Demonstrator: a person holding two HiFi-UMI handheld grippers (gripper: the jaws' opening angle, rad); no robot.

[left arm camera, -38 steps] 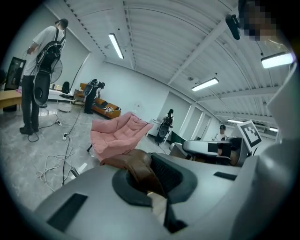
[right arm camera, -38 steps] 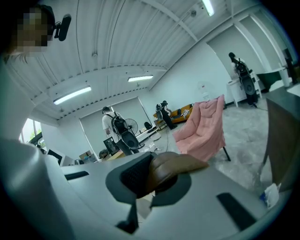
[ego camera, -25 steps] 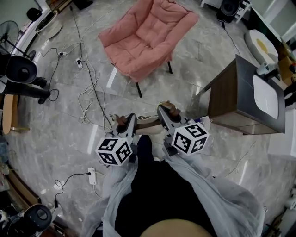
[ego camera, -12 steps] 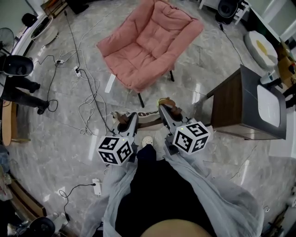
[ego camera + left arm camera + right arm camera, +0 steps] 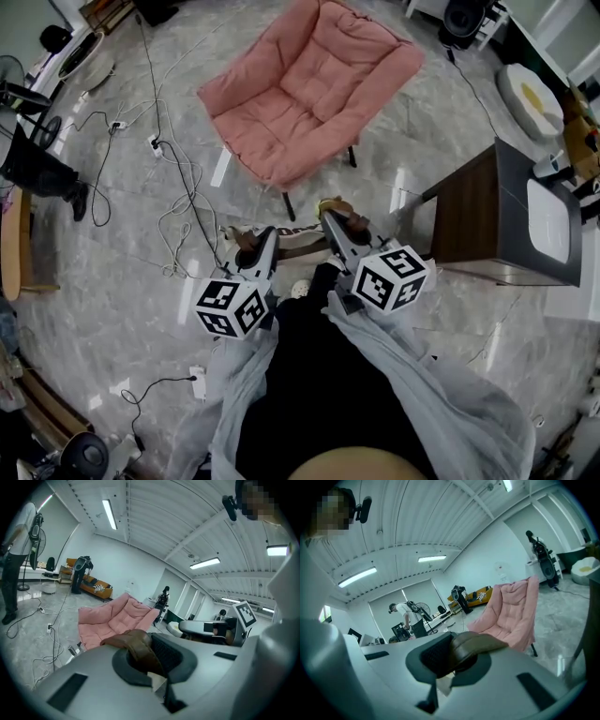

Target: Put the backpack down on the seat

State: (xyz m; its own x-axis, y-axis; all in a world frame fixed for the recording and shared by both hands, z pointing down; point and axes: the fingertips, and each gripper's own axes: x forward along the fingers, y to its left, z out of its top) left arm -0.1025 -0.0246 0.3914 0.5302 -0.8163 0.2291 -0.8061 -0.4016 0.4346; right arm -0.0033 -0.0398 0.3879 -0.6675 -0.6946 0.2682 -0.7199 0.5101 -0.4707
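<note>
My left gripper [image 5: 248, 246], lower centre, is clamped on a brown leather strap [image 5: 136, 645]. The backpack [image 5: 298, 247] shows between both grippers, mostly hidden beneath them. My right gripper [image 5: 339, 220] pinches the other strap [image 5: 478, 644]. The pink chair [image 5: 309, 89] stands upper centre, well apart.

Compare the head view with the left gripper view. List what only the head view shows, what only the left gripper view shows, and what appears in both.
Only the head view: the wooden cabinet on the right and the person's own black trousers.
Only the left gripper view: the ceiling with its strip lights.
Both: the pink chair, the floor cables, the right gripper, and the left gripper shut on a brown strap.
</note>
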